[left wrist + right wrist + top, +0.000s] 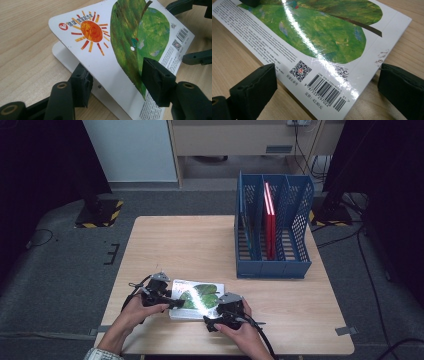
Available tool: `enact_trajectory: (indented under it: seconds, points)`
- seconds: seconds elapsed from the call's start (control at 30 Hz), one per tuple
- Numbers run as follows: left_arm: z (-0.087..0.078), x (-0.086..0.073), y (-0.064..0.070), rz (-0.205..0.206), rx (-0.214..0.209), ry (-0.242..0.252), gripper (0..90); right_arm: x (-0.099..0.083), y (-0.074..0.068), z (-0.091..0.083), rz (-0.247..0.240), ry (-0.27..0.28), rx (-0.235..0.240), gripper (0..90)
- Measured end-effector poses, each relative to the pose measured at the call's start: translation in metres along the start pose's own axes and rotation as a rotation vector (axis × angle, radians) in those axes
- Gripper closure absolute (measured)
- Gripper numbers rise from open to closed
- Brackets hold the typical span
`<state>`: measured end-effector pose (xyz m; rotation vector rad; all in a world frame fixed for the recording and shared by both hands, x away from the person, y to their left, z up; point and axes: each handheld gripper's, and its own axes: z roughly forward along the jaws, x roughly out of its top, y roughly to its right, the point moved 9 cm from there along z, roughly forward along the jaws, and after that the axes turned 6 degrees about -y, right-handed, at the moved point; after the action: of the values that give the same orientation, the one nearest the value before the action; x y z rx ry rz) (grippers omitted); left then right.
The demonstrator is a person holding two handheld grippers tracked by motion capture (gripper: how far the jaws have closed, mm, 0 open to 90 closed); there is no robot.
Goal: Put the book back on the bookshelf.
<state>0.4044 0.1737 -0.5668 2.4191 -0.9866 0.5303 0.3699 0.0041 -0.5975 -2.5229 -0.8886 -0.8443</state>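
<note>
A picture book (200, 296) with a green leaf and an orange sun on its white cover lies at the table's near edge. My left gripper (172, 302) is at its left edge. In the left gripper view one jaw sits under the raised cover (120, 37) and the other presses on top, so the left gripper (116, 77) is shut on the cover, which is lifted off the white part below (60, 53). My right gripper (212, 320) is at the near right corner. It (327, 80) stands open, with its jaws either side of the barcode corner of the book (317, 32).
A blue file rack (272, 267) stands at the table's back right with a red book (270, 220) upright in a middle slot. The wooden table (190, 240) is bare between the rack and the picture book. Dark stands flank the table on the floor.
</note>
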Motion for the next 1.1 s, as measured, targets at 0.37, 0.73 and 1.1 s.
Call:
enact_trajectory:
  seconds: [0.37,0.73,1.1]
  points:
    - [-0.006,0.008,-0.002,0.026,0.028,0.035,51.7,0.004,0.001,0.005,0.006,0.001,-0.031,0.7]
    - [0.001,-0.005,-0.002,0.026,-0.012,-0.023,33.2,0.005,0.0,0.006,0.013,0.011,-0.025,1.1]
    - [0.0,-0.007,0.003,0.044,-0.029,-0.002,33.2,0.008,0.0,0.008,0.025,0.023,-0.029,1.5]
